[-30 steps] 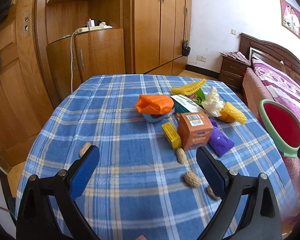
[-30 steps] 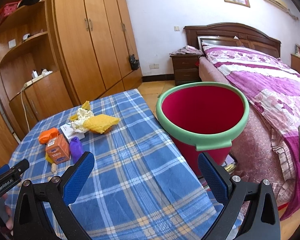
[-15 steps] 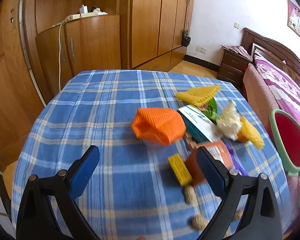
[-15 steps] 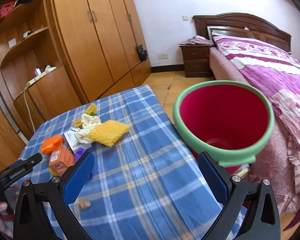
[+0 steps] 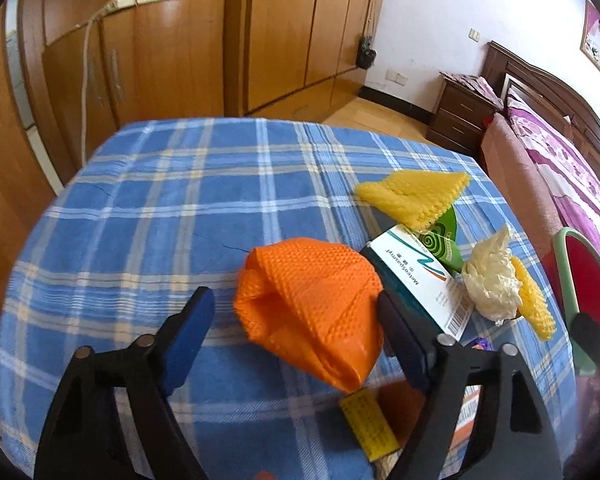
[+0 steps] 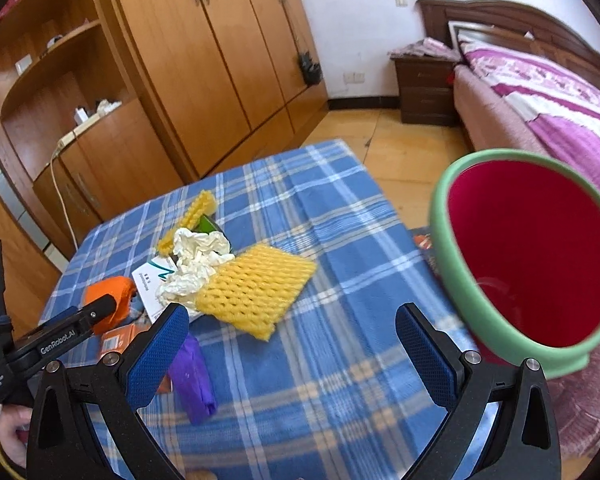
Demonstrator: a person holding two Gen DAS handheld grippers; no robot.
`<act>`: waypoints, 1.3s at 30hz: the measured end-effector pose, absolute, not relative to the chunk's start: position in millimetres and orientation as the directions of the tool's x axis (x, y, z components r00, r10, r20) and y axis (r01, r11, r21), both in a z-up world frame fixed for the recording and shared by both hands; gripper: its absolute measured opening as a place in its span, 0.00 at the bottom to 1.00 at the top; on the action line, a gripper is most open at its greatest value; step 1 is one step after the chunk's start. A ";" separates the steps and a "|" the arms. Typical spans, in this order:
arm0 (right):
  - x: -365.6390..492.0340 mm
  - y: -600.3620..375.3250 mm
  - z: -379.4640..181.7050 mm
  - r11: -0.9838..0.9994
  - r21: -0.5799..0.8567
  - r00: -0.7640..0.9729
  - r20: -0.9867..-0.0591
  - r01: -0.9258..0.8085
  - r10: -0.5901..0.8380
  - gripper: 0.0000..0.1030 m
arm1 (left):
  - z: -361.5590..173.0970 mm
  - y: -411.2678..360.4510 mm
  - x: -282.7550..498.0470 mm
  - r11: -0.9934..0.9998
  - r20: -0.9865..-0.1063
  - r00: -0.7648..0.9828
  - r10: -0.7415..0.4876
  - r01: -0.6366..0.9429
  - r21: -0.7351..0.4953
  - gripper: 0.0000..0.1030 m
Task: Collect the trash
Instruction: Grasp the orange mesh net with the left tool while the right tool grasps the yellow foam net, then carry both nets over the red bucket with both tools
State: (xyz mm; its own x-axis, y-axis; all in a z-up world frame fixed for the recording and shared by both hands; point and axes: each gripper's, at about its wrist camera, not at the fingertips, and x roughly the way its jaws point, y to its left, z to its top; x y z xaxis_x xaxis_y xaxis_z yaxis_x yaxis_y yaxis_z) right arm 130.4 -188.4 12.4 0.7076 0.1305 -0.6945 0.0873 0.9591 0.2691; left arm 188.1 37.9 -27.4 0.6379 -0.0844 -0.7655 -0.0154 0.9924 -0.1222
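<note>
The left gripper (image 5: 296, 332) hung low over the blue plaid tablecloth (image 5: 160, 216), fingers spread wide, and the orange foam net (image 5: 312, 320) sat right between them, nearer the right finger, not yet pinched. Just right of it lay a white-and-teal box (image 5: 416, 280), then crumpled white paper (image 5: 490, 284) and a yellow foam net (image 5: 534, 304); another yellow net (image 5: 416, 194) lay farther back. A small yellow box (image 5: 368, 428) sat near, under the gripper. The right gripper (image 6: 292, 348) was spread too, holding nothing, above the cloth. The red bin with the green rim (image 6: 528, 256) stood off the table's right edge.
</note>
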 end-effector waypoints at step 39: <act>75.0 -198.8 49.1 0.915 0.401 0.788 -0.553 -0.031 0.269 0.11 | 45.6 3.4 120.4 0.937 -0.598 0.728 -0.335 0.191 -0.293 0.26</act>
